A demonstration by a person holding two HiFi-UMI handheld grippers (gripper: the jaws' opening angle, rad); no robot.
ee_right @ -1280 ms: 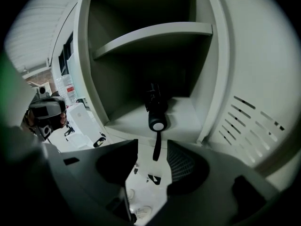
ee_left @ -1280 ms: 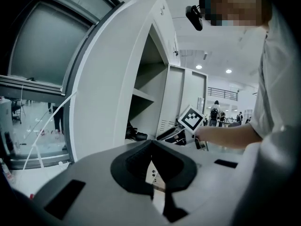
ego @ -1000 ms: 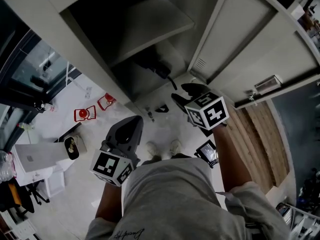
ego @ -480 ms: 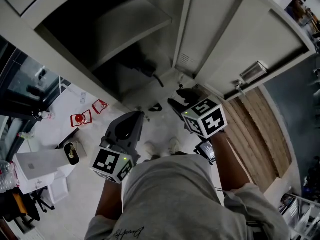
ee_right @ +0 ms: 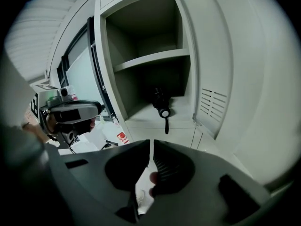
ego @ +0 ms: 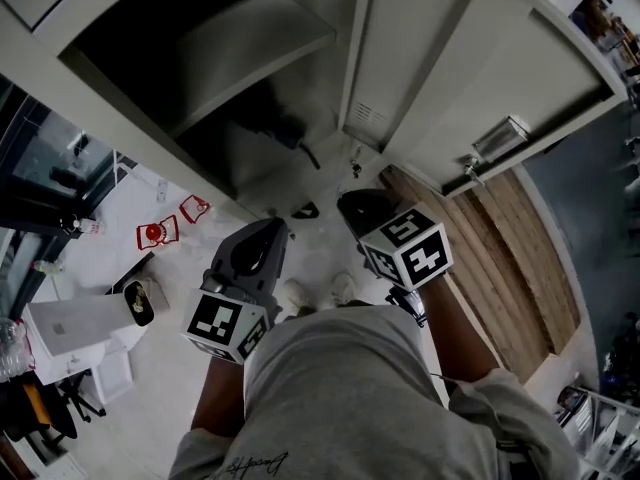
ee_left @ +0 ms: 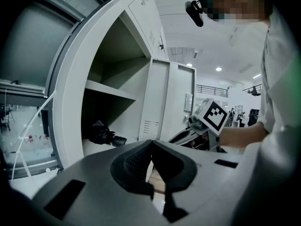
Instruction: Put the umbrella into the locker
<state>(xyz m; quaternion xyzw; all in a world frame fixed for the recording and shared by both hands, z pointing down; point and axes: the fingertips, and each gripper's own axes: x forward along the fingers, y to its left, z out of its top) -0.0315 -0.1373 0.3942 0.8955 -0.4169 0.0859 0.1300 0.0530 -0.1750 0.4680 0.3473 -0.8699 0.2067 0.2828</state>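
Head view with both gripper views, open locker. Compared with one second ago, the right hand-held gripper [ego: 348, 204] has just been closing. Its jaws, plainly spread in the earlier head view, now stand together with only a thin slit of light between them and nothing held, as the right gripper view [ee_right: 150, 143] confirms. The left hand-held gripper [ego: 270, 230] is unchanged, with its jaws meeting at the tips on nothing [ee_left: 151, 143]. Both hand-held grippers stay in front of the locker [ego: 140, 128], outside it, above the pale floor [ego: 180, 368]. Each gripper is visible in the other's camera, the right one [ee_left: 188, 133] at the right of the left gripper view and the left one [ee_right: 91, 108] at the left of the right gripper view.

The umbrella [ego: 283, 128] has not moved. It is folded and black, and it lies on the bottom of the locker's lower compartment, beneath the shelf [ego: 250, 53], free of both grippers. Its long axis runs from the back of the compartment toward the open front. The round handle end [ee_right: 164, 112] faces outward at the front edge, and its strap [ee_right: 166, 125] hangs down over that edge. In the left gripper view the umbrella [ee_left: 99, 133] lies low in the compartment, handle toward the opening. The locker door [ego: 400, 48] stands open at the right side of the compartment.
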